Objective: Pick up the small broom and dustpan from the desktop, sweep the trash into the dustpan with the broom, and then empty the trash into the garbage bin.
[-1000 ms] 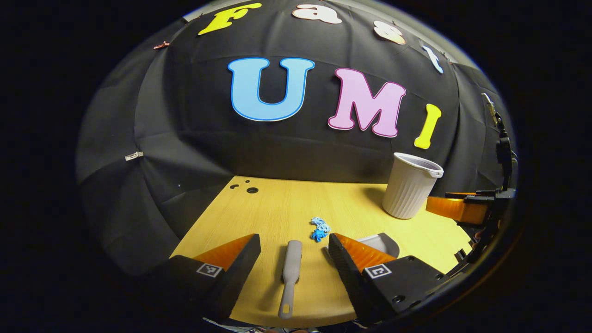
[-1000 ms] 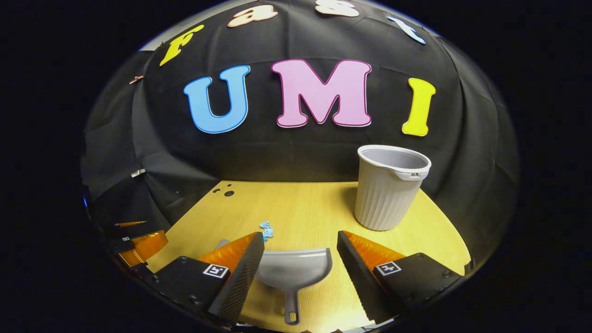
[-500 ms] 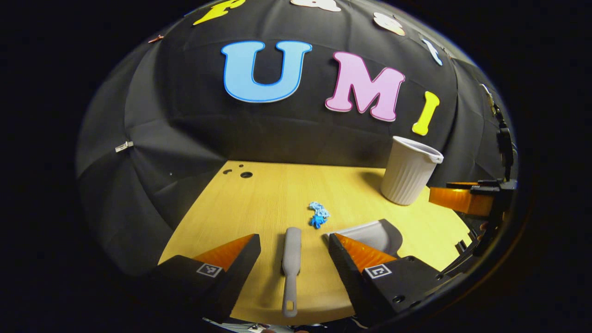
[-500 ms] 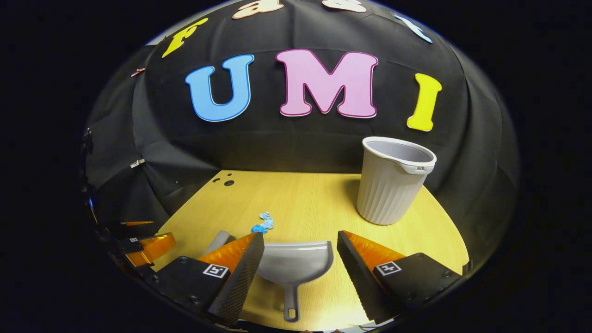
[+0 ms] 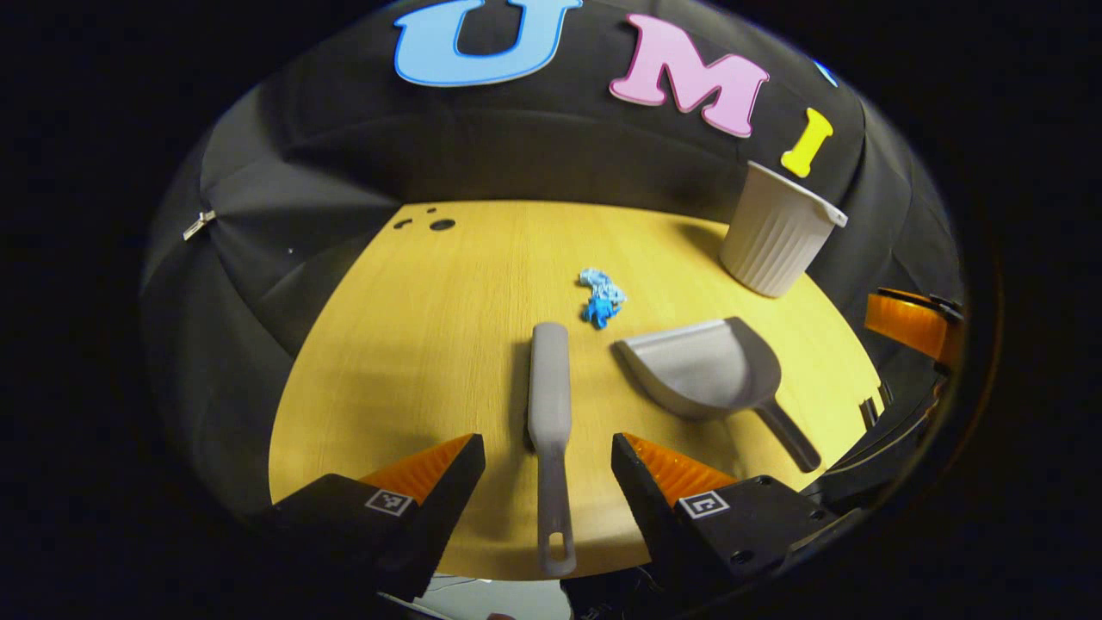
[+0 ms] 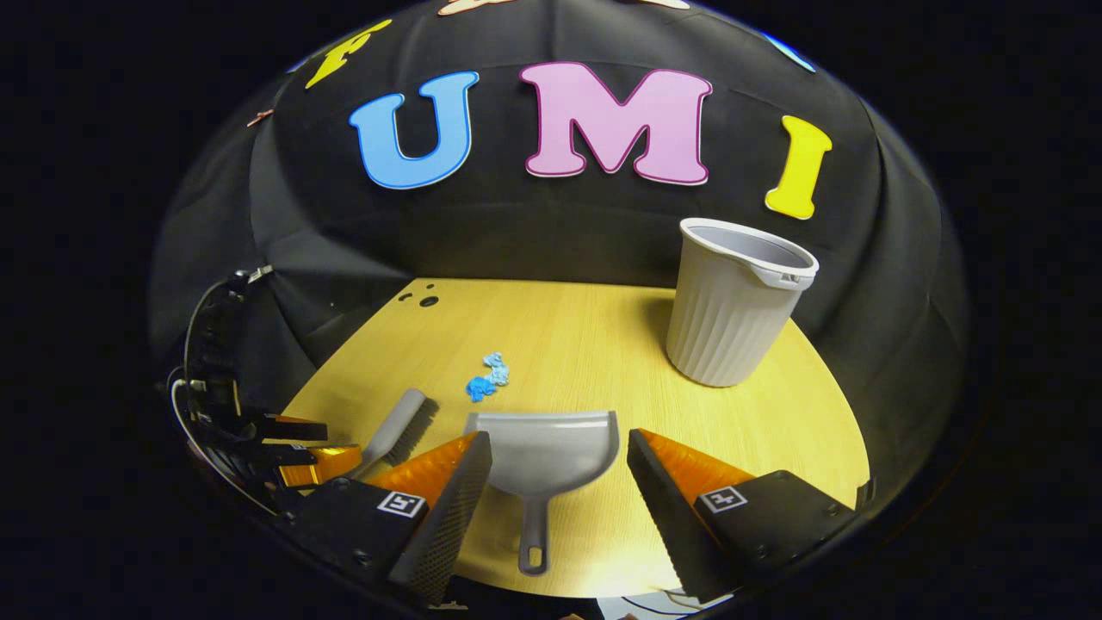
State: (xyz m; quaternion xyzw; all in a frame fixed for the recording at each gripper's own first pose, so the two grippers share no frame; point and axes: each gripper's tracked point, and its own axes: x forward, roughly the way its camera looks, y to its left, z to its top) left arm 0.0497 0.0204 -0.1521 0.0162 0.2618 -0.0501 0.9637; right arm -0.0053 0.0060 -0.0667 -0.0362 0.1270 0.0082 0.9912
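We have tipped the left gripper (image 5: 547,461) down over the broom (image 5: 549,405), jaws apart astride its handle. Right of it, the dustpan (image 6: 544,452) now sits between the right gripper (image 6: 560,469)'s spread jaws; both grasps remain. Trash (image 5: 601,299) lies beyond; bin (image 6: 734,313) far right.

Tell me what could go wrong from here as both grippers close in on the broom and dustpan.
1. The broom handle is thin and lies flat on the desktop; the open left gripper may pinch it off-centre and let it twist.
2. The blue trash sits right beside the broom head and the dustpan lip; a careless lift could scatter it.
3. The dustpan handle reaches close to the desk's near edge; the open right gripper might nudge it off.
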